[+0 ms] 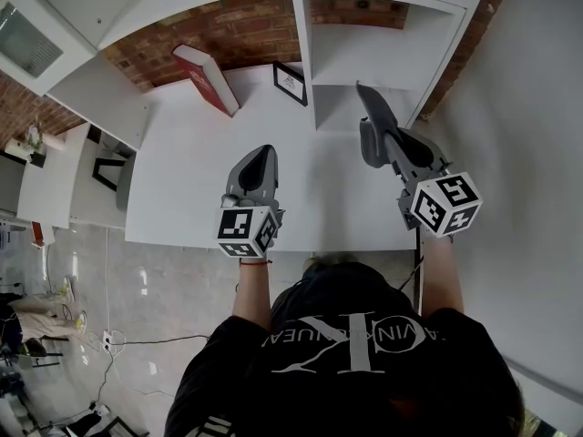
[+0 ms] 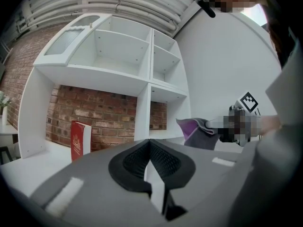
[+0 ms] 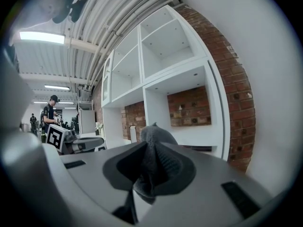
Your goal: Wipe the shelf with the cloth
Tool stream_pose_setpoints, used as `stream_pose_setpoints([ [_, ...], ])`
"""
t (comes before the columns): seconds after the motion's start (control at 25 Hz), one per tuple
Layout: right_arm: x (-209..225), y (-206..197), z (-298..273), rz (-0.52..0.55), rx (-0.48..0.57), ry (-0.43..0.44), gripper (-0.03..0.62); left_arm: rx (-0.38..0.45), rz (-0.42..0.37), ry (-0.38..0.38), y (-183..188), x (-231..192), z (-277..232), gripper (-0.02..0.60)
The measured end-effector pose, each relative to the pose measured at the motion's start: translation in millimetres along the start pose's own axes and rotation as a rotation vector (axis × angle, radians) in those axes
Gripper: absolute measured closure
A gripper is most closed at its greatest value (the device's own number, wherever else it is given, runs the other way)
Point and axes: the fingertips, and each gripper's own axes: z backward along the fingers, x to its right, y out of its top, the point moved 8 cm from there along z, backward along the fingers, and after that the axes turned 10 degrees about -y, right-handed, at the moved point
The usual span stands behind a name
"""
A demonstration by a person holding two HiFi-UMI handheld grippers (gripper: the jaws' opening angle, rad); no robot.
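One cloth [image 3: 154,138] | in right gripper [image 3: 151,167] jaws | facing shelf [image 3: 218,108]

Left tongs [image 1: 264,153] closed, right tongs [image 1: 375,127] clamped

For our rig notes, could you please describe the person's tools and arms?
The left tool and right tool are grey, with black pads; each bears a white cube of black square markers. Black short-sleeved T-shirt; red band on left wrist.
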Motion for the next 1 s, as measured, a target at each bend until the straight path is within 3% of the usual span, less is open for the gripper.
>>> stream_pose_setpoints([
  [1.0, -2, -8, -9, 0.013, -0.022, 0.016, 0.539, 0.018, 0.013, 0.072, 5, -13, 16, 0.571],
])
